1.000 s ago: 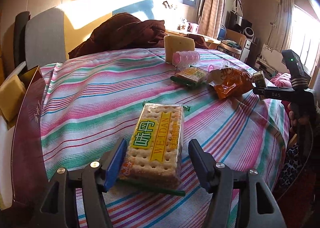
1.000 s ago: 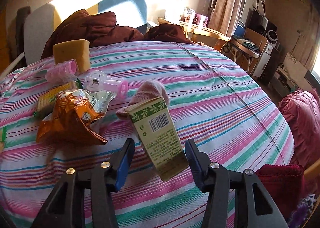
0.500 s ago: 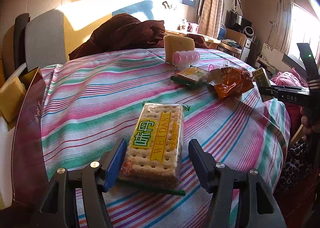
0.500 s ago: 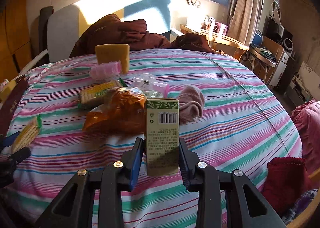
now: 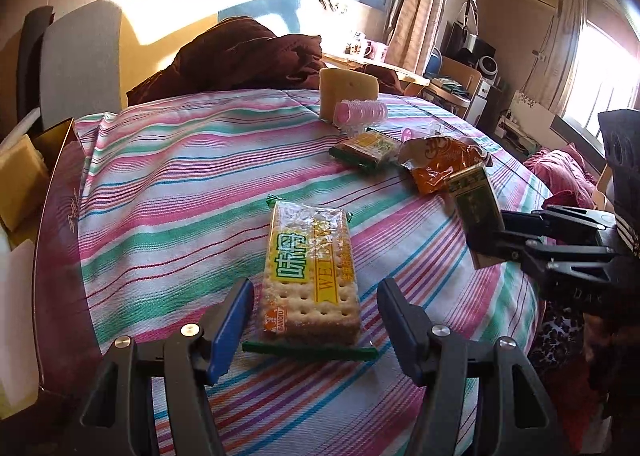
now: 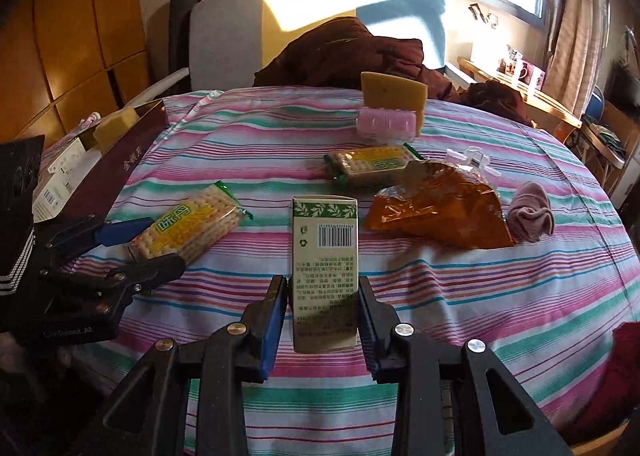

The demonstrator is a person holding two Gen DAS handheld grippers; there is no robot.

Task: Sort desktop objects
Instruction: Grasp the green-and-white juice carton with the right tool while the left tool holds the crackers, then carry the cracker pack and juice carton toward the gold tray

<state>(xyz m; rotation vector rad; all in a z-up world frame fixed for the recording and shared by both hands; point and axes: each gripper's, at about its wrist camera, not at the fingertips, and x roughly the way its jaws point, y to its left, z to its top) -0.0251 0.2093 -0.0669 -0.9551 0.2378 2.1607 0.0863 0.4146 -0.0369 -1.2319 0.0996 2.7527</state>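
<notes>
The right gripper (image 6: 323,308) is clamped on a rectangular paper carton (image 6: 324,264) with a green leaf band and a barcode, and holds it upright above the striped cloth (image 6: 460,296). The left gripper (image 5: 316,320) has its blue-padded jaws apart on both sides of a flat cracker pack (image 5: 309,272) in shiny clear plastic, which lies on the cloth. Behind are a crumpled orange foil bag (image 6: 440,208) and a ribbed pink roller (image 6: 386,123).

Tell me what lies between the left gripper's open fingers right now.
The near end of the cracker pack lies between the left gripper fingers, flat on the striped cloth; jaws stand clear of it. The left wrist view shows this.
</notes>
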